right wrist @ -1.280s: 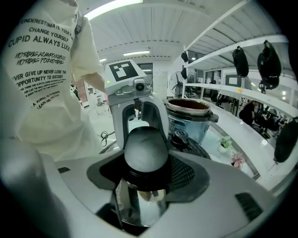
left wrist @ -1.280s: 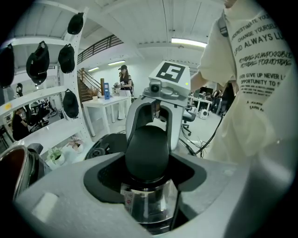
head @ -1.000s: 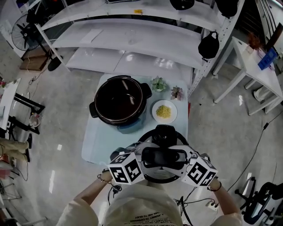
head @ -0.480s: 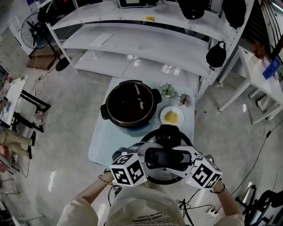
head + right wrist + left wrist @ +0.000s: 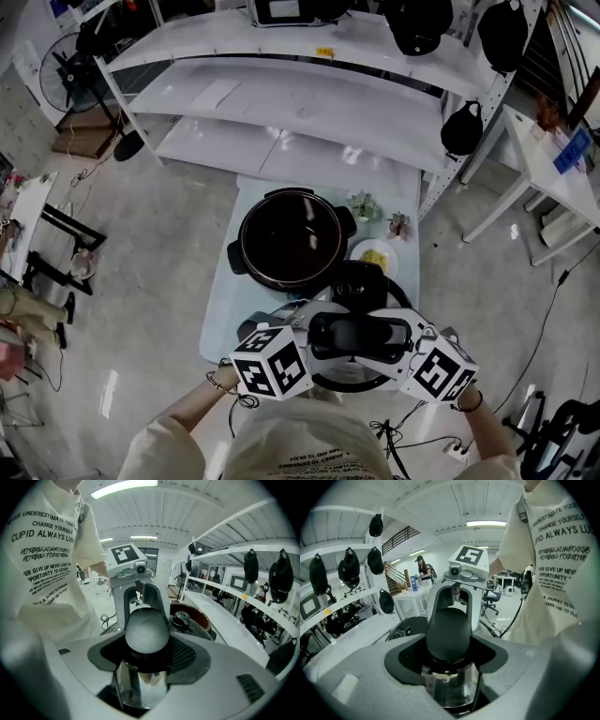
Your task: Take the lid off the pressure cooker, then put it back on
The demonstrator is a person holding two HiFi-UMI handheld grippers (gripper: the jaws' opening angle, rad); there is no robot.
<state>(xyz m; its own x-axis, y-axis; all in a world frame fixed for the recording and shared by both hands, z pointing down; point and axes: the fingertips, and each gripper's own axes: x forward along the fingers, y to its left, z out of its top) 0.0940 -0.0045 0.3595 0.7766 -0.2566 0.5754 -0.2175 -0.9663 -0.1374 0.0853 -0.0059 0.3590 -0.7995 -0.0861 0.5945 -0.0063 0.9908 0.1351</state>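
Lid [image 5: 360, 289] rose twd cooker pot [image 5: 291, 239]. Left gripper [image 5: 449, 639] + right gripper [image 5: 146, 637] fingers were clamped on handle [image 5: 356, 336] ends. Prob heavy, rigid, so hold both ends.

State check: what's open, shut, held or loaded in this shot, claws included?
Pot: open, lid off, nothing visible inside.
Lid: off the pot, held up by its handle on the person's side of the pot.
Left claw: shut on one end of the lid's handle.
Right claw: shut on the other end.
Plate: beside the pot, yellow food on it, partly hidden by the lid.
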